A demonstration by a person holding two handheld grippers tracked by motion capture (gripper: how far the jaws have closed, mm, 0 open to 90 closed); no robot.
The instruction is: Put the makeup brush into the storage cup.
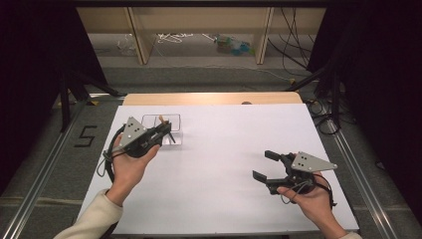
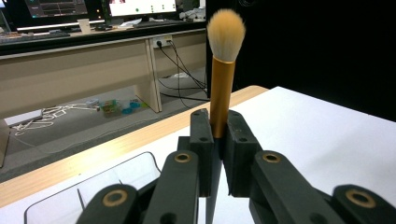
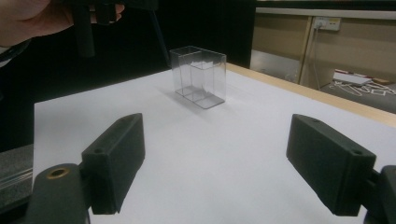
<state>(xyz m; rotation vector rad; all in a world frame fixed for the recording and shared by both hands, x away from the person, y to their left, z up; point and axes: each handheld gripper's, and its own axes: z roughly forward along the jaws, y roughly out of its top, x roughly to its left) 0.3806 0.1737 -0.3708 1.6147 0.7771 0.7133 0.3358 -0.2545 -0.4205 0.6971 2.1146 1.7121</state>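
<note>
Left claw [image 1: 166, 130]: the person's left hand [image 1: 130, 162] is holding it raised at the table's far left, with its jaws pointing to the right and closing tight on a thin handle.
Left forearm: it is coming in from the bottom left in a pale sleeve [image 1: 97, 216].
Right claw [image 1: 263, 165]: the right hand [image 1: 311, 196] is holding it low at the near right, with its jaws gaping wide apart and pointing left, gripping nothing.

Gold-handled brush [image 2: 221, 88] with cream bristles; clear box [image 3: 198, 77]; white table [image 1: 224, 149].
</note>
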